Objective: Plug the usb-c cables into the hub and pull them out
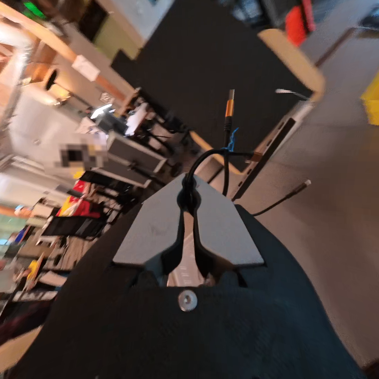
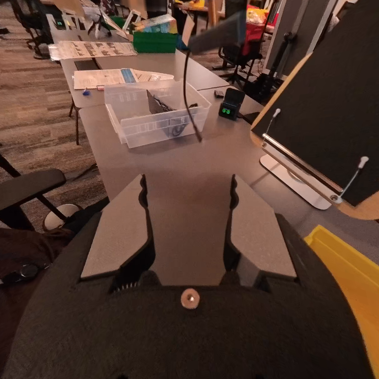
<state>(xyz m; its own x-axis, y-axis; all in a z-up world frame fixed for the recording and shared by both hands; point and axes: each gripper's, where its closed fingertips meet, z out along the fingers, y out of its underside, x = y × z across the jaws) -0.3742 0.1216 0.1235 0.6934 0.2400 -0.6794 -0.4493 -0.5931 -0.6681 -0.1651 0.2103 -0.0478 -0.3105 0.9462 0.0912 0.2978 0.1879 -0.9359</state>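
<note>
left wrist tilted, right level, table [image 2: 174, 164] shared

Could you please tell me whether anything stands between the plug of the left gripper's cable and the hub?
Nothing visible does. The left gripper pinches the black cable; its orange-collared plug points free, with only open air across to the slotted grey hub.

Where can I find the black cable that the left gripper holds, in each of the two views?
Left wrist view: the black cable is at the centre, pinched at the tips of the left gripper, and it curves to the right.
Right wrist view: it hangs at top centre from the blurred left gripper, in front of the clear bin.
Shared landmark: the black board with a wooden rim.
</note>
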